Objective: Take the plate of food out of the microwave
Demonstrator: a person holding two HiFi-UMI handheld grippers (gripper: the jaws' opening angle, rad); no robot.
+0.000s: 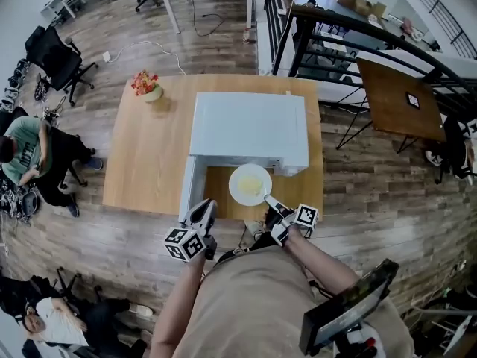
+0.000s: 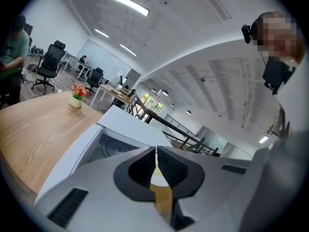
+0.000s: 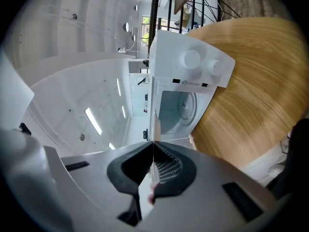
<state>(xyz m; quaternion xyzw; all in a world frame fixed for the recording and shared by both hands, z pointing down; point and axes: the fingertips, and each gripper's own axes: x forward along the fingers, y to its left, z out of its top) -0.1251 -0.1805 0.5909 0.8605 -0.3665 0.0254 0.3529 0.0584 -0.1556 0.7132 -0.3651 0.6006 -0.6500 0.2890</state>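
Currently, plate position: the white plate [image 1: 250, 184] with pale yellow food is outside the microwave [image 1: 250, 129], over the table [image 1: 149, 155] just in front of the open cavity.
Plate vs right gripper: the right gripper [image 1: 268, 200] meets the plate's near right rim. In the right gripper view the rim [image 3: 153, 124] runs edge-on, as a thin line, straight into the jaws.
Right gripper state: the right gripper [image 3: 153, 144] is clamped on that rim, ribbed black pads pressed together around it.
Plate vs left gripper: the left gripper [image 1: 207, 204] sits to the plate's left, apart from it, by the lower end of the open door [image 1: 188, 192].
Left gripper state: the left gripper [image 2: 156, 150] has its jaws together at the tips, with nothing gripped.
Microwave: white, boxy, smooth; two round knobs [image 3: 191, 59] on the control panel; a round turntable shows inside.
Table: light wood, visible grain, squarish top.
Other: a small pot of red flowers [image 1: 147, 86] at the table's far left corner.
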